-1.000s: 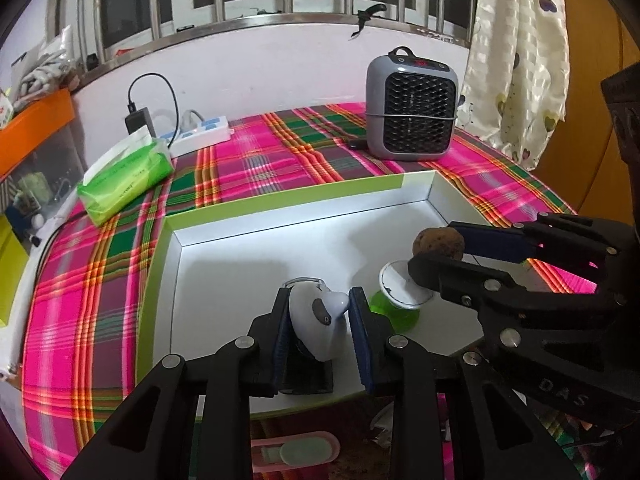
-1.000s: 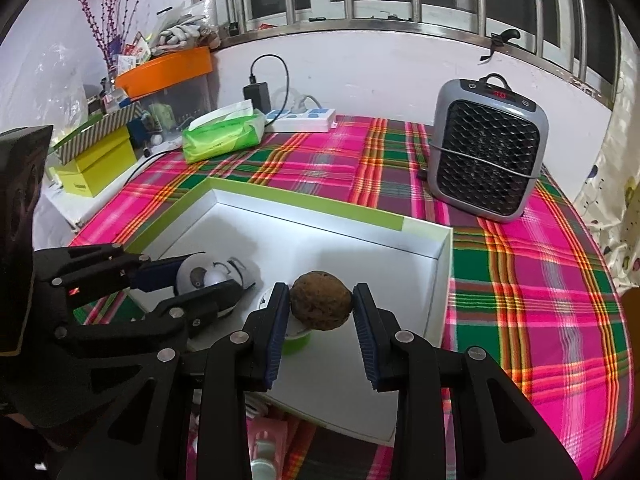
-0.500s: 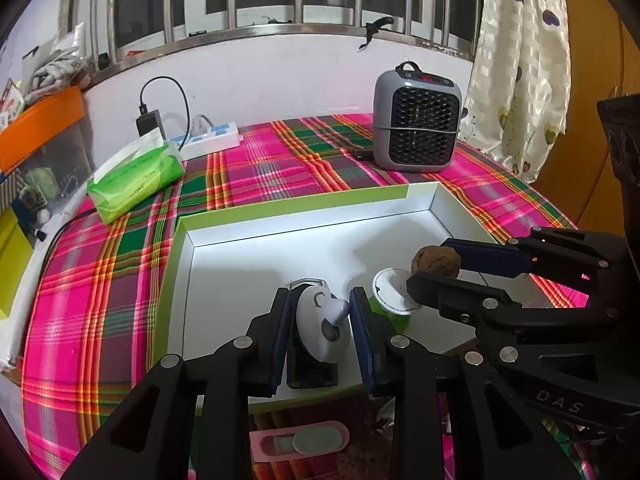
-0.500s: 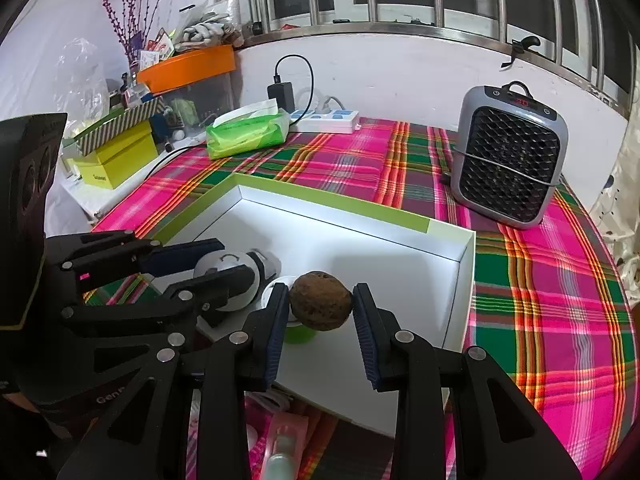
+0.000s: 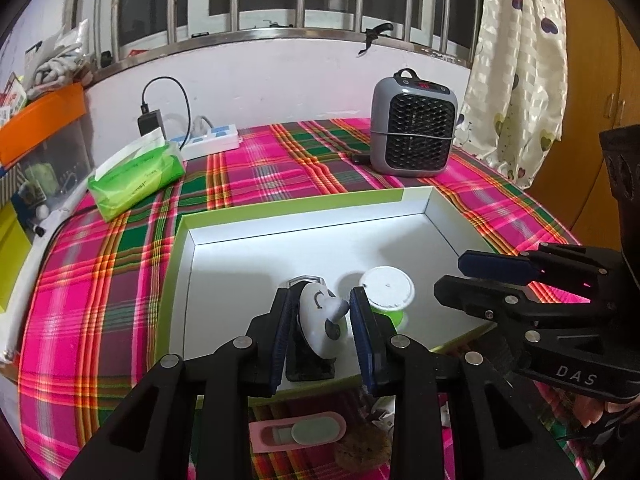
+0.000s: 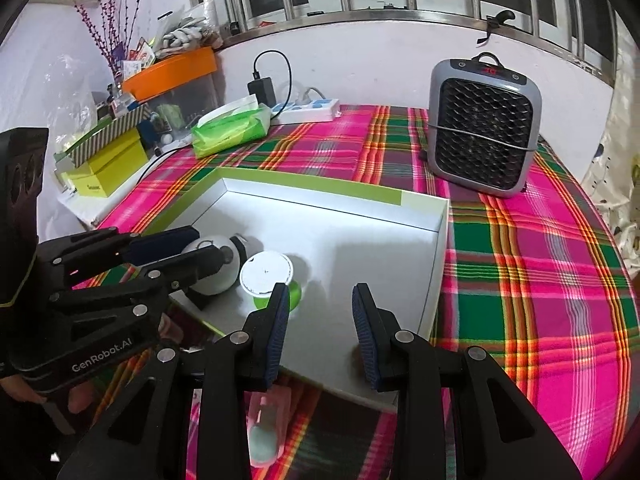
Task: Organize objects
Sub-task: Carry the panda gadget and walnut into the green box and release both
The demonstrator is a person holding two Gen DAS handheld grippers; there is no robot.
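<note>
A white tray with a green rim (image 5: 280,210) (image 6: 320,194) lies on the plaid table. My left gripper (image 5: 320,320) is shut on a white round figure on a black base (image 5: 320,320) (image 6: 214,268), at the tray's near edge. A green cup with a white lid (image 5: 387,288) (image 6: 266,274) stands in the tray beside it. My right gripper (image 6: 320,328) (image 5: 476,276) is open and empty above the tray's near right part. The brown ball it held is not in view in the right wrist view; a brown lump (image 5: 362,450) lies on the table below the tray.
A grey heater (image 5: 414,132) (image 6: 484,136) stands behind the tray. A green tissue pack (image 5: 136,178) (image 6: 230,128) and a power strip (image 5: 212,140) lie at the back left. A pink case (image 5: 298,434) (image 6: 266,420) lies in front of the tray. Boxes stand at the left (image 6: 108,164).
My right gripper has opened and the brown ball is gone from between its fingers. Both grippers have drawn back and up a little. The left stays shut on the white figure.
</note>
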